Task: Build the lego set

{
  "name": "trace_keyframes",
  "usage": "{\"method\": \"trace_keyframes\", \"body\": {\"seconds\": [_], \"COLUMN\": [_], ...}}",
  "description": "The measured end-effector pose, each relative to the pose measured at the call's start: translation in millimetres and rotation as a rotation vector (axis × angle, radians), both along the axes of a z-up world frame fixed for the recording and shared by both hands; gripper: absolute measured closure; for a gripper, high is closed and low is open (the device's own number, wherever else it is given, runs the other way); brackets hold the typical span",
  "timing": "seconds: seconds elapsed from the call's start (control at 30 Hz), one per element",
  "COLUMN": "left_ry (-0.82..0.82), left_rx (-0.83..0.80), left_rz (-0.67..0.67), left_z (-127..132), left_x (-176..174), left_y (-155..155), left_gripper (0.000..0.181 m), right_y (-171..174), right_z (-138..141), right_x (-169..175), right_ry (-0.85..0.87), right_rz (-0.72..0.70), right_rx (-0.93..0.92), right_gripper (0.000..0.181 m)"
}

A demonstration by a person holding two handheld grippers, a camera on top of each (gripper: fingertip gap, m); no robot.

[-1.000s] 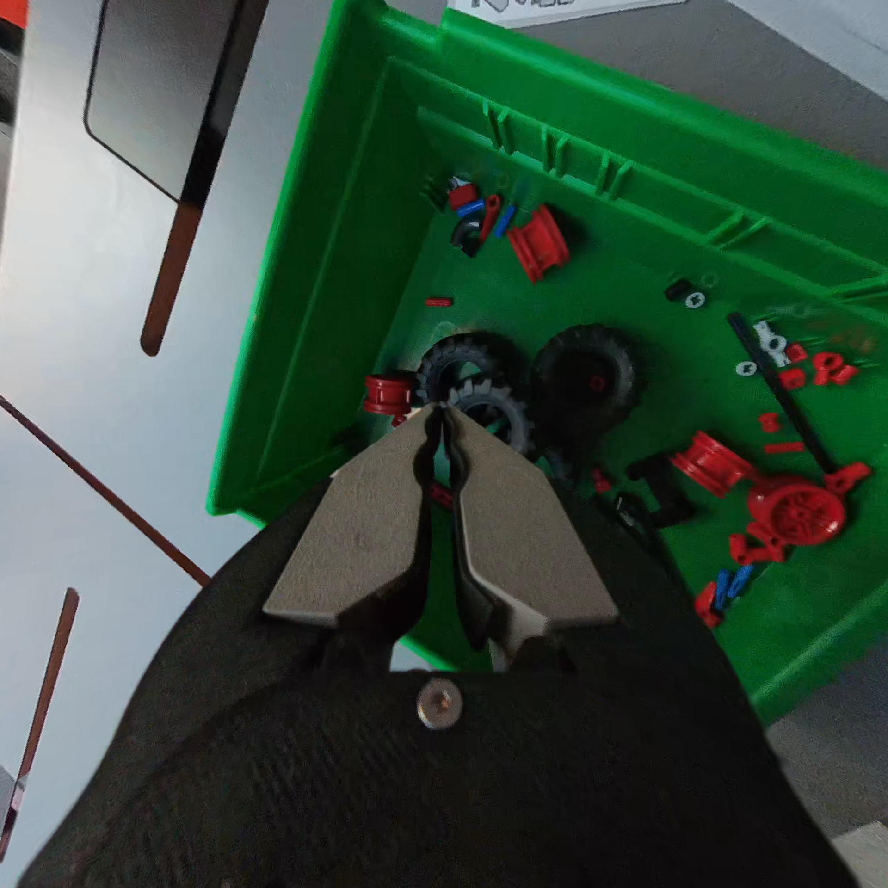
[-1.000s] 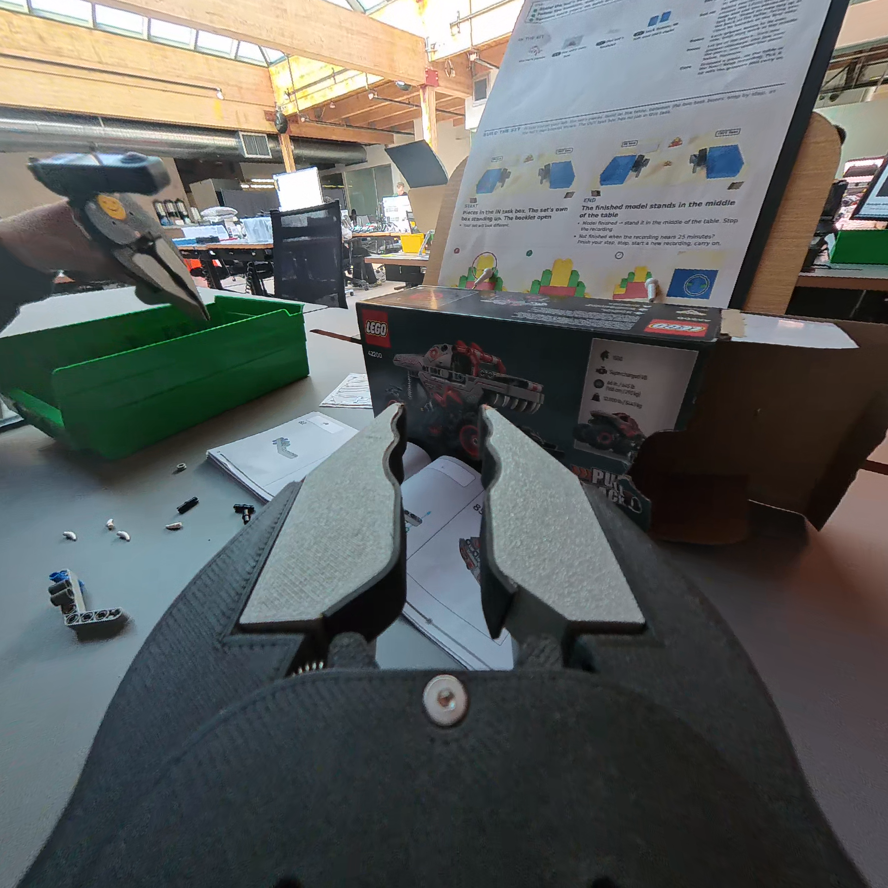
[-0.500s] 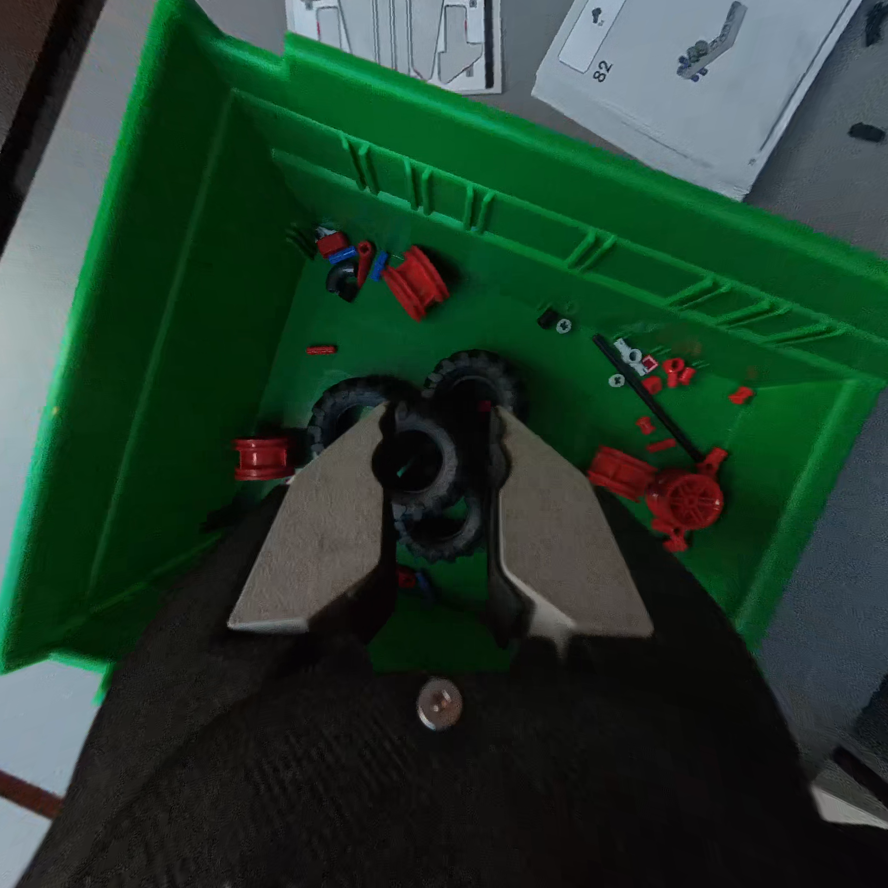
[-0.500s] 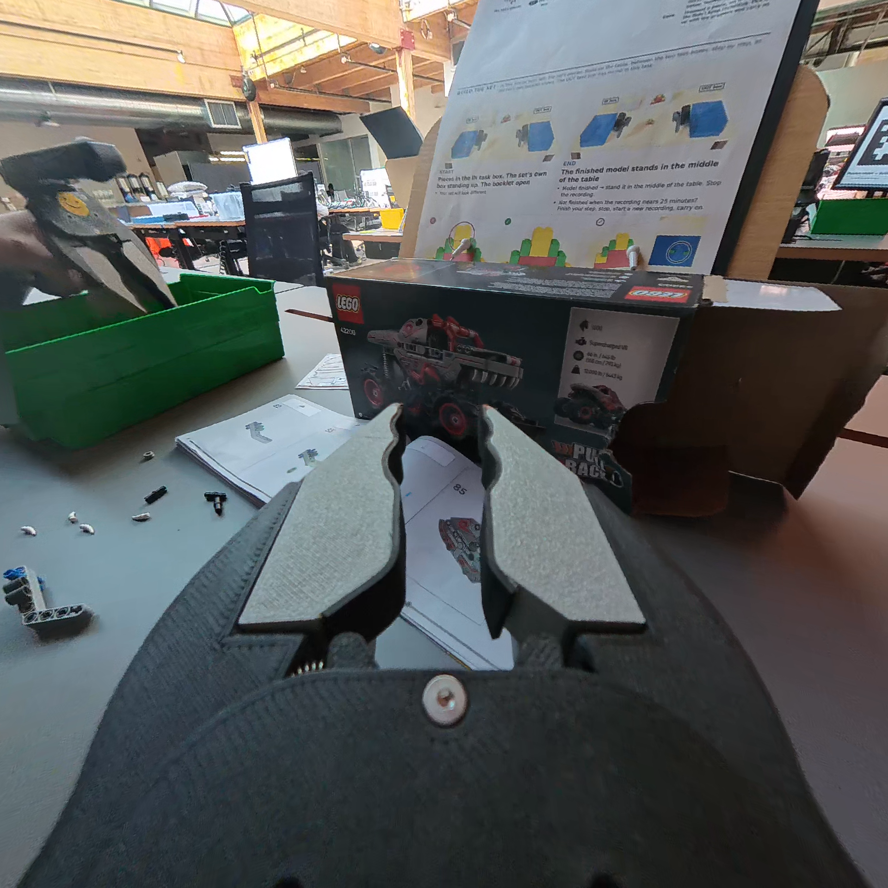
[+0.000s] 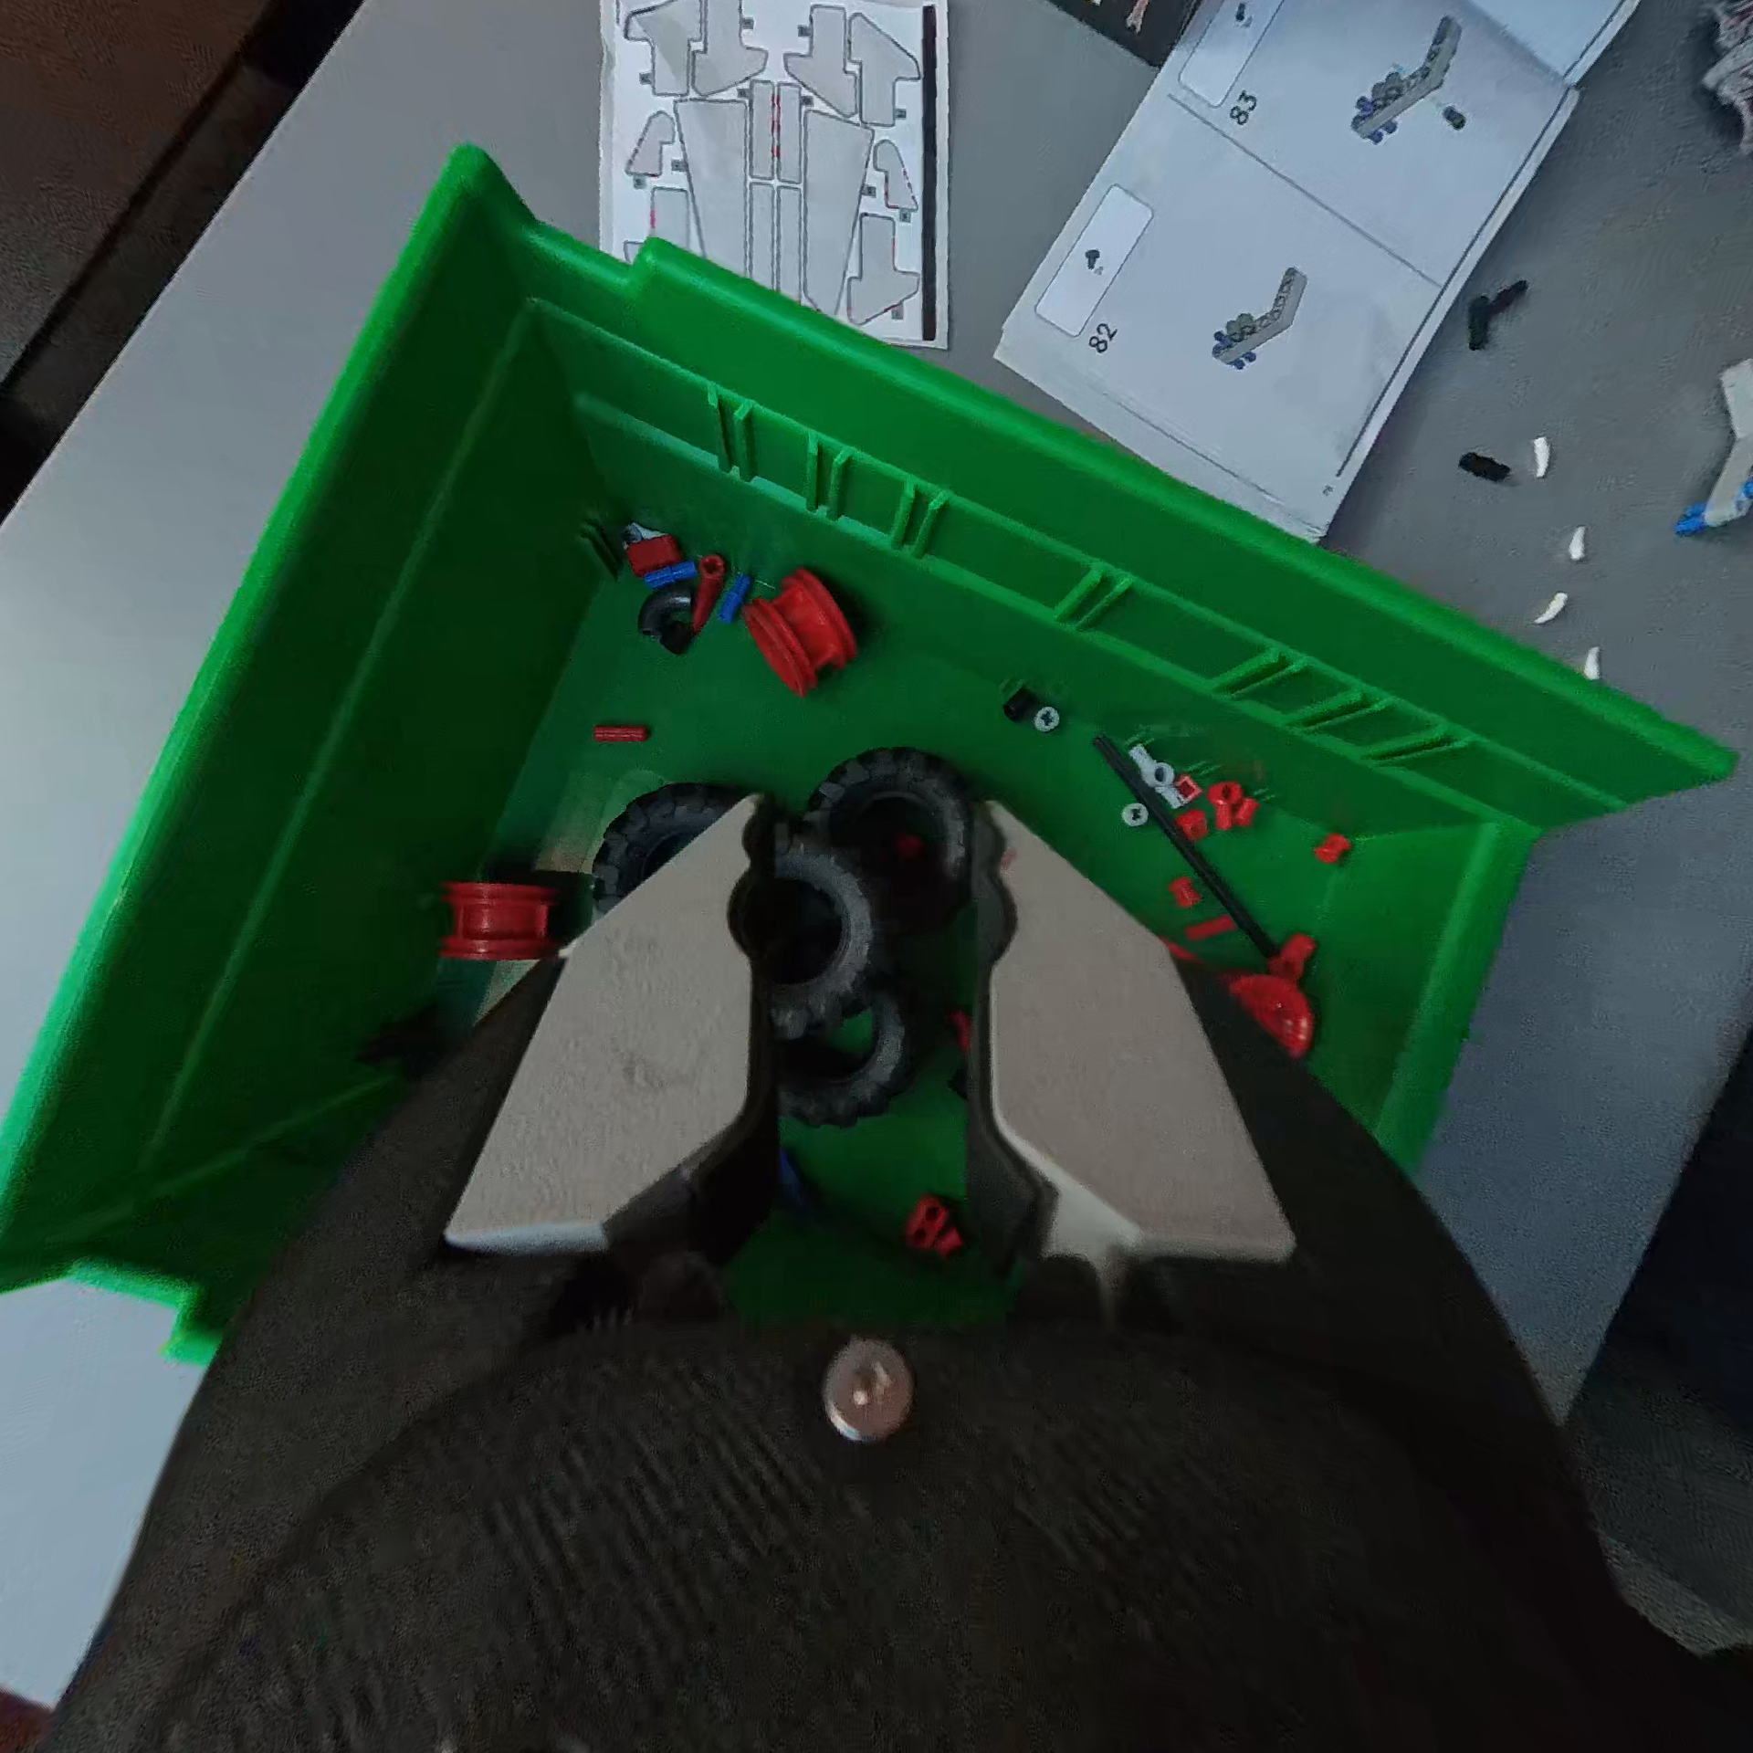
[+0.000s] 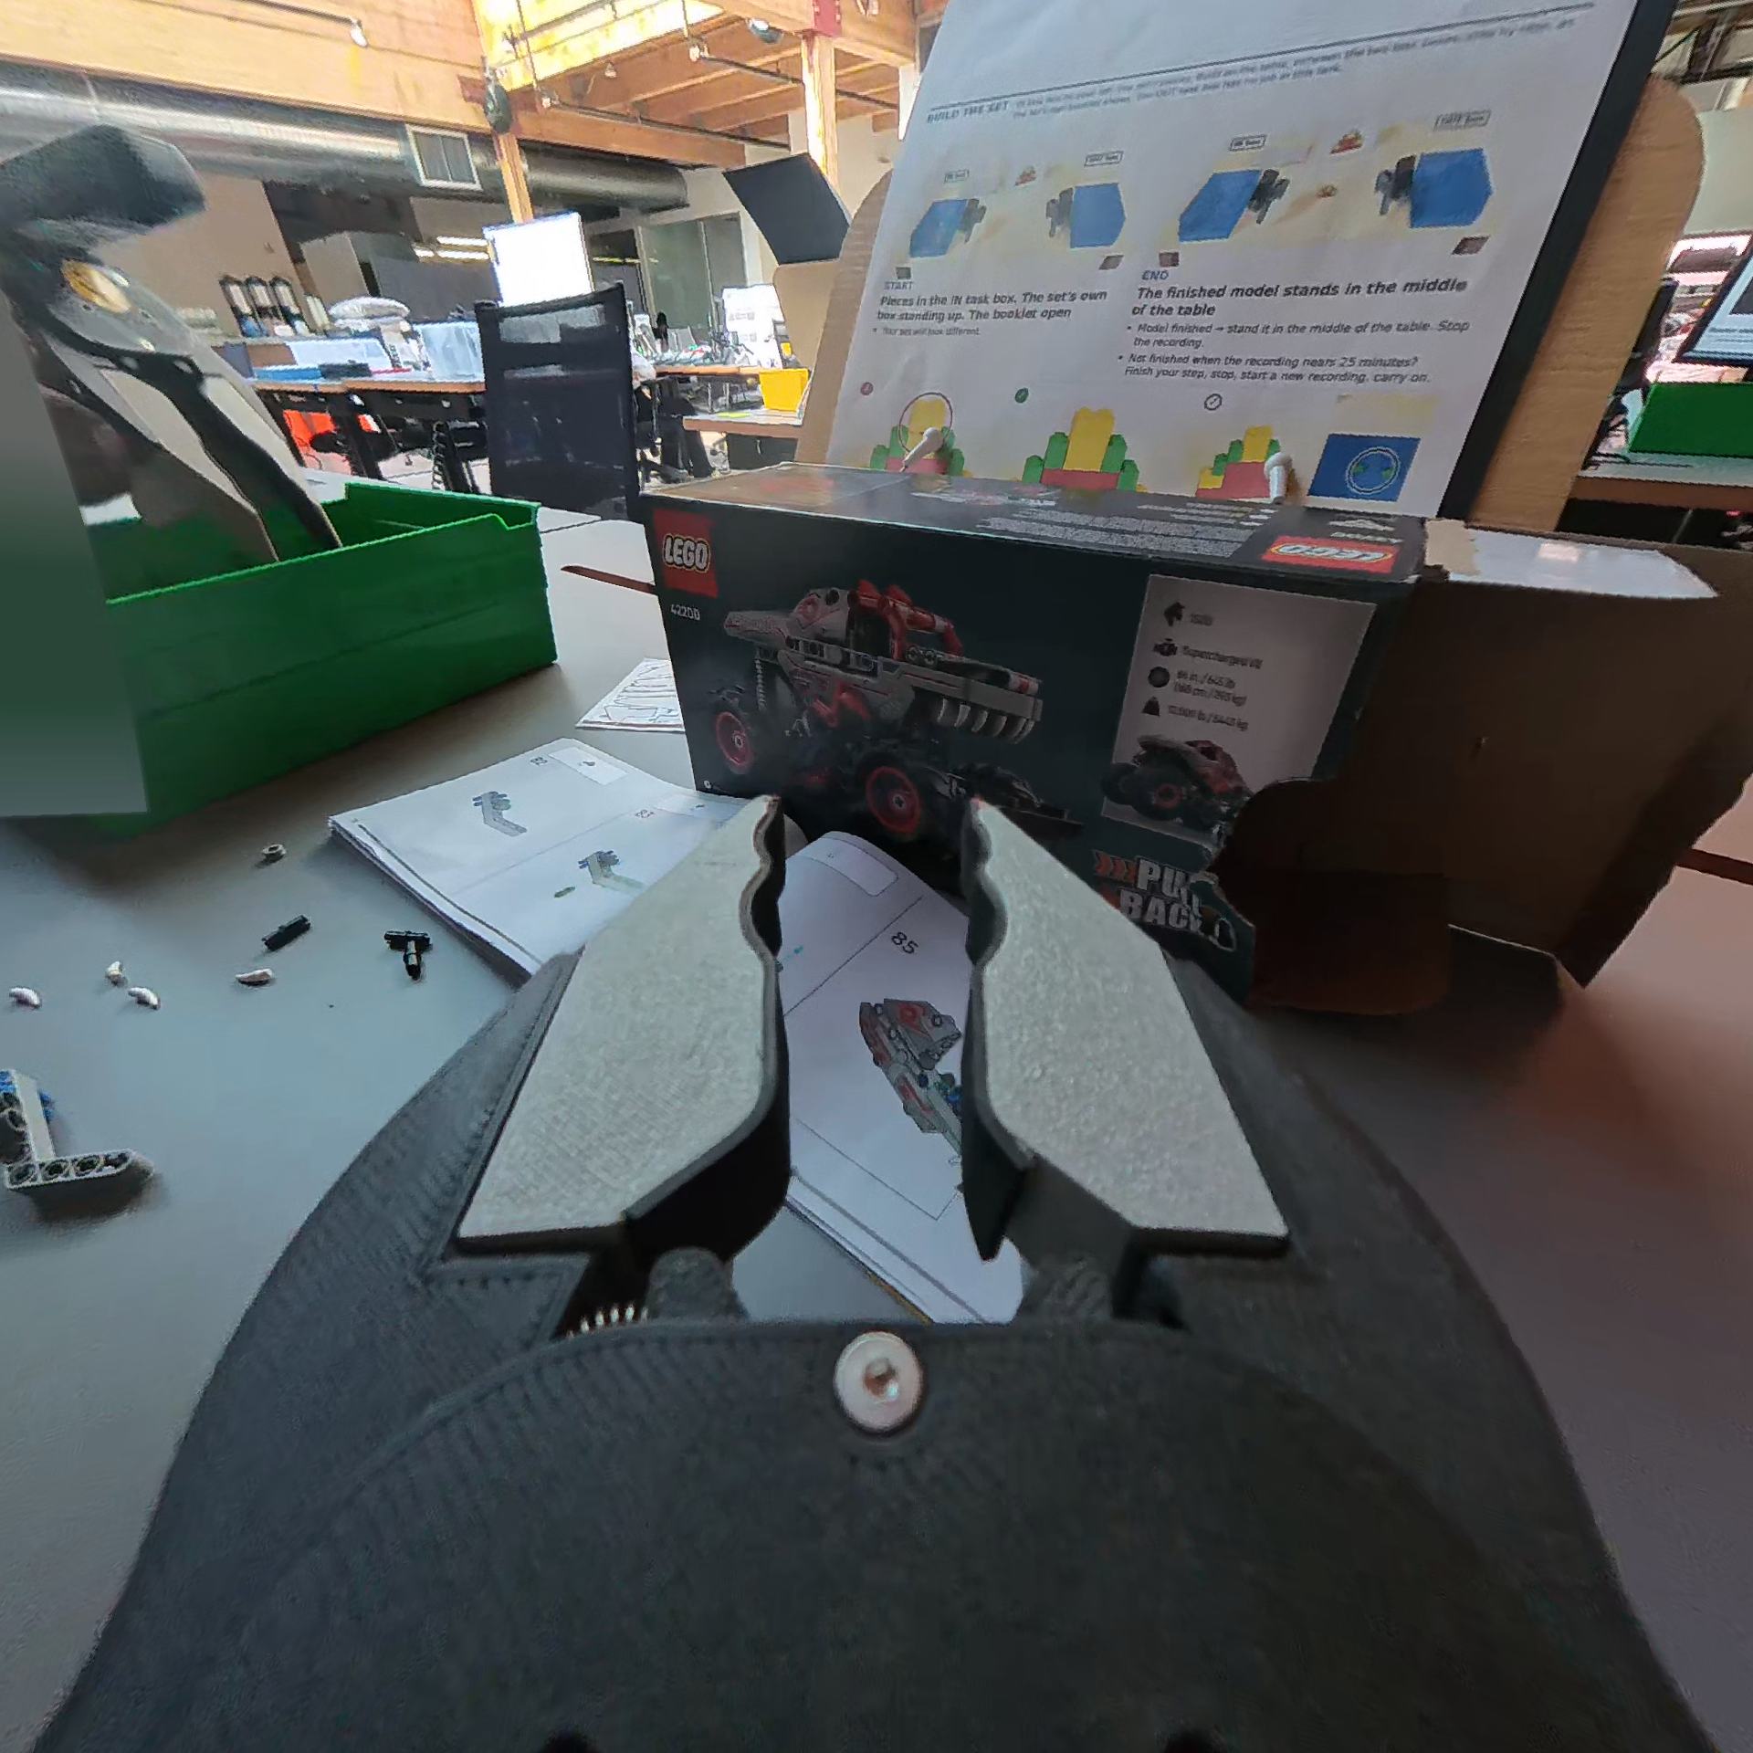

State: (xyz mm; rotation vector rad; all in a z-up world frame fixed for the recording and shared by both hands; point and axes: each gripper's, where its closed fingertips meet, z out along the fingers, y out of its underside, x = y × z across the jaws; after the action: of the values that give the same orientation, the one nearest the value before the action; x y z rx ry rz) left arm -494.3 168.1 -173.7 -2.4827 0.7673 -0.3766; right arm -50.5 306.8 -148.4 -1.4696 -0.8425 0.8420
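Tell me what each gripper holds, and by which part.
The left gripper is open over the green bin; a black tyre sits between its fingers, but a grip cannot be told. The right gripper is open and holds nothing.

Standing at the back of the grey matte table: a tall white printed poster sheet on a black-edged board, backed by a brown cardboard stand. Beyond the table edge, a black mesh office chair, a small yellow plastic bin on a far desk, a bright white screen. Overhead, wooden ceiling beams and a grey metal duct.
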Motion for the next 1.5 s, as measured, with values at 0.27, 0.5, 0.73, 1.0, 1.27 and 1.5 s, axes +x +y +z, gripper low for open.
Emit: {"method": "trace_keyframes", "body": {"seconds": [0.27,0.5,0.73,1.0,1.27,1.5], "left_ry": [0.045,0.024,0.031,0.135,0.016,-0.100], "left_rx": [0.047,0.051,0.105,0.380,0.511,0.491], "left_rz": [-0.007,-0.059,-0.084,-0.022,0.008,0.073], "left_z": [9.3,17.3,38.6,96.4,142.8,151.8], "left_x": [1.0,17.2,31.7,33.7,47.1,52.8], "left_y": [-1.7,-7.5,-17.5,-31.5,-53.9,-54.1], "left_gripper": [0.144,0.144,0.144,0.140,0.157,0.154], "right_y": [-0.4,11.2,14.0,19.9,36.1,35.1], "right_z": [-1.5,-8.9,-0.9,16.0,23.2,-20.3], "right_x": [3.4,7.8,13.7,32.9,74.3,32.5], "right_ry": [-0.008,-0.022,0.010,0.063,0.209,-0.106], "right_rz": [-0.005,-0.028,-0.047,-0.149,-0.249,-0.193], "right_rx": [0.006,-0.018,-0.003,0.054,0.007,-0.011], "right_gripper": [0.146,0.144,0.143,0.138,0.125,0.127]}}
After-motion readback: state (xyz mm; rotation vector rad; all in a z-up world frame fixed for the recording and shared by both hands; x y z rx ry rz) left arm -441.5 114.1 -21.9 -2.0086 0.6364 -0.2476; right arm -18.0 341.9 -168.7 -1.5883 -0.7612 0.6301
